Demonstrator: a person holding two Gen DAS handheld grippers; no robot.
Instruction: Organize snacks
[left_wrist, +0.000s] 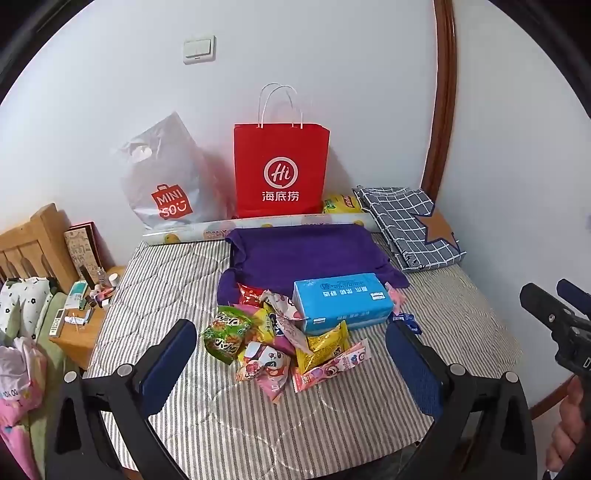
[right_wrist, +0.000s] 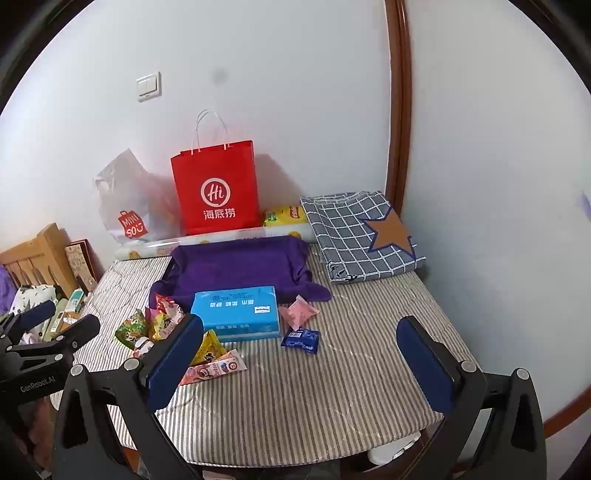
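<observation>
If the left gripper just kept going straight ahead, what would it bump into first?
Probably the snack pile. The open left gripper points down at the packets lying between its fingers, in front of the blue tissue pack. Depth is hard to judge, though.

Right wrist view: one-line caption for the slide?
Open right gripper above striped bed; snack packets beside blue tissue pack, red bag behind.

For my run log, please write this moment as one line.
stage: start | left gripper: open, empty | right gripper: open, empty | snack packets: piled beside blue tissue pack | red paper bag: upright
</observation>
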